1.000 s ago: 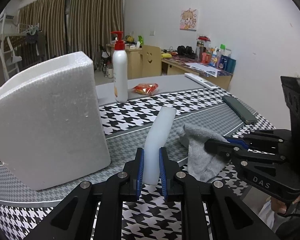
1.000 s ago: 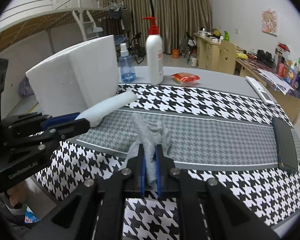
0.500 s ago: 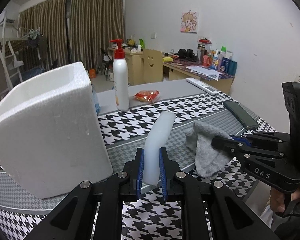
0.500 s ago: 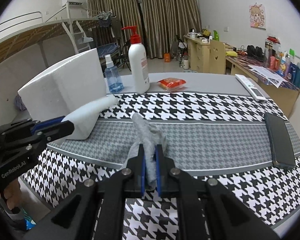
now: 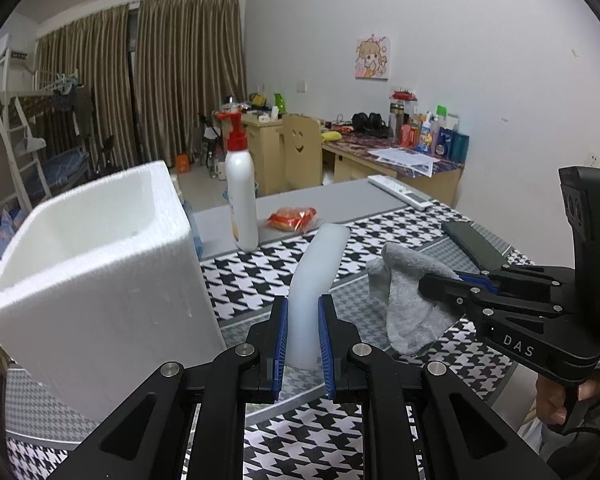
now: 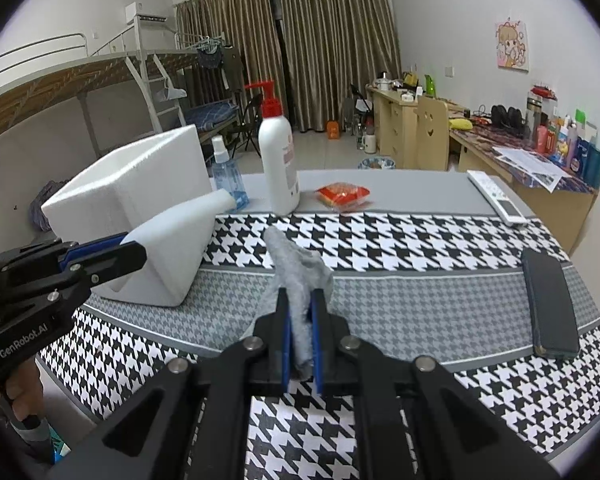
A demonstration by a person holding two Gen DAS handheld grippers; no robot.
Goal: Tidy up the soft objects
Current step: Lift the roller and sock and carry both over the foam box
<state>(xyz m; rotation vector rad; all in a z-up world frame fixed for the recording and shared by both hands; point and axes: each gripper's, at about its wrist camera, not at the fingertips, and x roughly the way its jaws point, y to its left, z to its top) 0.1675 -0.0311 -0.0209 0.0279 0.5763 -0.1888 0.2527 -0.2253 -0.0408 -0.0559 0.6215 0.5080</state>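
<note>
My left gripper is shut on a white foam strip and holds it above the table; the strip also shows in the right wrist view. My right gripper is shut on a grey cloth, lifted off the table; the cloth hangs from it in the left wrist view. A white foam box with an open top stands to the left of both grippers; it also shows in the right wrist view.
On the houndstooth table stand a white pump bottle, a blue spray bottle, a red snack packet, a white remote and a dark phone. Desks and a bunk bed stand behind.
Both grippers have risen with their loads. The foam box's open top has come into view from the left gripper, and the cloth now hangs clear of the table.
</note>
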